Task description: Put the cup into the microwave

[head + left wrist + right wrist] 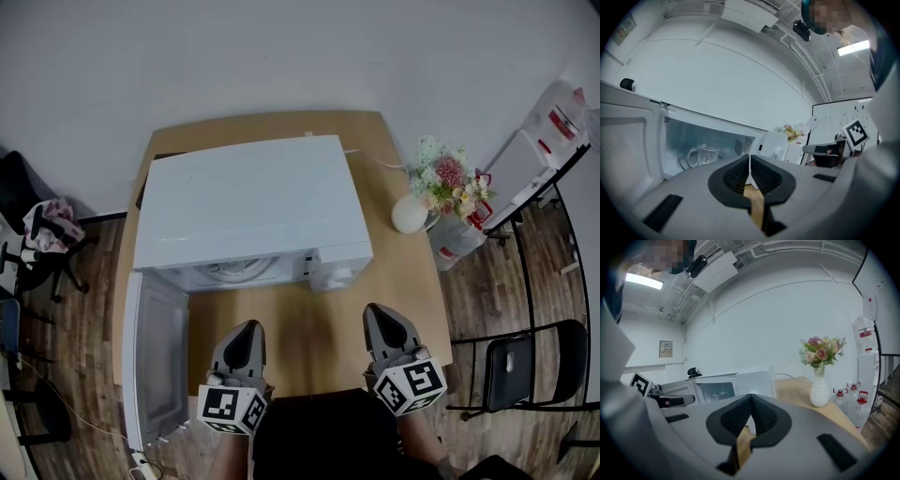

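The clear glass cup (704,154) with a handle stands inside the white microwave (248,206), seen through its open front in the left gripper view. The microwave door (155,352) hangs open to the left. My left gripper (246,330) hovers over the table in front of the opening, shut and empty, its pads (740,173) pressed together. My right gripper (380,314) is level with it to the right, in front of the control panel, also shut with nothing between its pads (759,416). From the head view the cup is hidden under the microwave's top.
The microwave sits on a wooden table (319,328). A white vase of flowers (410,214) stands at the table's right edge. Water bottles (853,399) and a black chair (525,366) are on the floor to the right.
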The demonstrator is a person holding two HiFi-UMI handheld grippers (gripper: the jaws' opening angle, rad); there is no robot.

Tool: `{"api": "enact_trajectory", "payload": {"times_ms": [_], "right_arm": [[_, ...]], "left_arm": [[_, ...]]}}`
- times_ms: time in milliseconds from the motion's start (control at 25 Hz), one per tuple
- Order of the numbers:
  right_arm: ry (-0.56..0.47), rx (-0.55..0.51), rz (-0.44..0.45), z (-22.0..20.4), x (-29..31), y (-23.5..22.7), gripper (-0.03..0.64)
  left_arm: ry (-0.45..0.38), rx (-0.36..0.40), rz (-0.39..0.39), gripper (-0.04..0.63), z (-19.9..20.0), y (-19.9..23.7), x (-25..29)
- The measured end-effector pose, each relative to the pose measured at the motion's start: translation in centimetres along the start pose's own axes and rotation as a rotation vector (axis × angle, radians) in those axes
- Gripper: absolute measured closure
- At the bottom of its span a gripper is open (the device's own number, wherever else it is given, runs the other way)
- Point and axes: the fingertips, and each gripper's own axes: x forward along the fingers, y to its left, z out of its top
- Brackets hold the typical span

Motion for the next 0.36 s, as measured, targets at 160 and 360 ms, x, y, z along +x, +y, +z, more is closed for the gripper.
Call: {"api": "enact_trajectory", "payload": {"times_ms": [160, 360], "right_arm": [[0.006, -0.001, 0.0, 0.05, 0.07, -0.06, 0.623], [0.005, -0.001, 0.002, -0.05, 0.14, -0.02, 0.623]], "left_arm": [[0.002, -0.002, 0.002, 0.586, -0.05, -0.07, 0.08], [0.002, -0.004, 0.001, 0.586, 0.07, -0.04, 0.05]]}}
